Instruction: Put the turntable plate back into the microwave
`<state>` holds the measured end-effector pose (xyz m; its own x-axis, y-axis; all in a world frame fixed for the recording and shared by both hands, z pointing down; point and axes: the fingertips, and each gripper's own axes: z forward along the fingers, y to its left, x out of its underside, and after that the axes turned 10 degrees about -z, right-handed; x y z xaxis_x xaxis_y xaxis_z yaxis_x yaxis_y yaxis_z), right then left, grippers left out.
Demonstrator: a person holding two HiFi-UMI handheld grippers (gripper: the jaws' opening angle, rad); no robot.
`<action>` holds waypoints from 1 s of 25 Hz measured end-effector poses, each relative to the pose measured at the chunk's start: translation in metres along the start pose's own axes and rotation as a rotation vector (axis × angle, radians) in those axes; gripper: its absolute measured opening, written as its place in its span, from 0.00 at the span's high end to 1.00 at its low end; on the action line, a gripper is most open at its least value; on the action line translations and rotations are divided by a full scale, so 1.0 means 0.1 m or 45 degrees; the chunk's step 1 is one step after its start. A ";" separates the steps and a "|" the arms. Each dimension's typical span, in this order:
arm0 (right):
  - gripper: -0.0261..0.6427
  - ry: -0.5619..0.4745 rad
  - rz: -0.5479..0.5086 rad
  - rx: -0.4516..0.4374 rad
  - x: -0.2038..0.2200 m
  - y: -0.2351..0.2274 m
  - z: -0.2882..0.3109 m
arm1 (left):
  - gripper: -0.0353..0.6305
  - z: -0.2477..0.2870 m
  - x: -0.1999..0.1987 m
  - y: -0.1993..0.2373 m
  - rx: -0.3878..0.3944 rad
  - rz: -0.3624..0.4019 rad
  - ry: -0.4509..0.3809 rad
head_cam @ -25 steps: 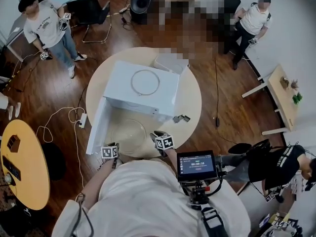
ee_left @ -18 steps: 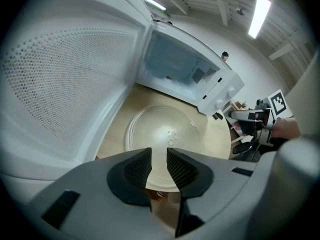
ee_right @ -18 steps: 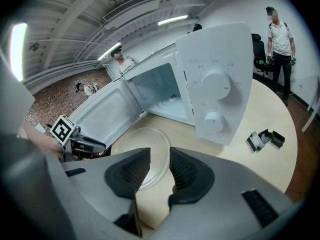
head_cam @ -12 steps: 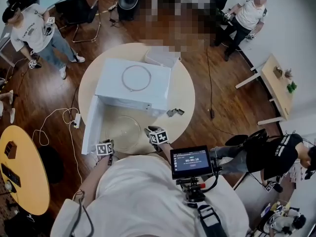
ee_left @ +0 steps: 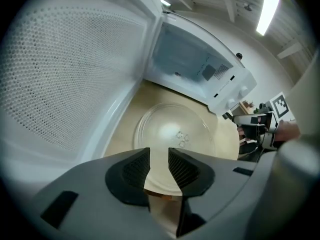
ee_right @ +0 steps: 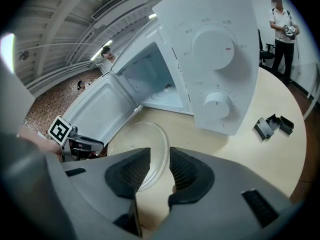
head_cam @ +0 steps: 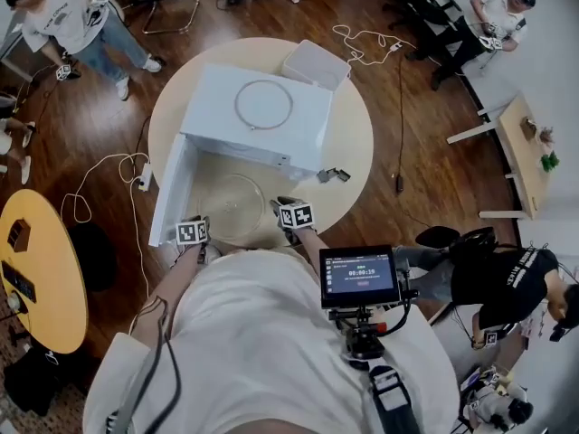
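Note:
The clear glass turntable plate [head_cam: 237, 208] lies flat on the round beige table [head_cam: 353, 152], in front of the white microwave [head_cam: 258, 120], whose door [head_cam: 170, 193] stands open to the left. My left gripper [head_cam: 195, 235] sits at the plate's near left edge and my right gripper [head_cam: 289, 217] at its near right edge. In the left gripper view the plate [ee_left: 175, 136] lies just beyond the left gripper [ee_left: 159, 154], whose jaws stand a little apart with nothing pressed between them. In the right gripper view the plate's rim [ee_right: 159, 146] runs past the right gripper [ee_right: 160, 156], which is also narrowly open.
A roller ring [head_cam: 263, 105] lies on top of the microwave. Behind it stands a white box [head_cam: 315, 64], and a small dark part [head_cam: 333, 175] lies on the table's right side. A power strip and cable [head_cam: 145, 177] lie on the floor. People stand at the room's edges.
The head camera's view has shifted. Both grippers stay at the plate's near edge, and the plate has not moved.

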<state>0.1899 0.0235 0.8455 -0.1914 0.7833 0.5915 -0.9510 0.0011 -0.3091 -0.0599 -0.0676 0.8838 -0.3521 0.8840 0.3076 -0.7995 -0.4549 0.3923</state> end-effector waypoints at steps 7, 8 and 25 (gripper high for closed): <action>0.81 0.013 -0.056 -0.039 0.03 0.03 0.12 | 0.79 -0.07 0.05 0.13 -0.057 -0.117 -0.026; 0.81 0.022 -0.063 -0.049 0.04 0.02 0.15 | 0.79 -0.05 0.07 0.14 -0.064 -0.125 -0.022; 0.81 0.259 -0.193 -0.217 0.26 0.13 0.77 | 0.79 0.25 -0.04 0.26 -0.105 -0.232 0.005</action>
<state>0.1536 -0.0038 0.9136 0.0186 0.8745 0.4847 -0.9074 0.2183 -0.3590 -0.0674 -0.0858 0.9141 -0.1995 0.9514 0.2348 -0.8873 -0.2770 0.3688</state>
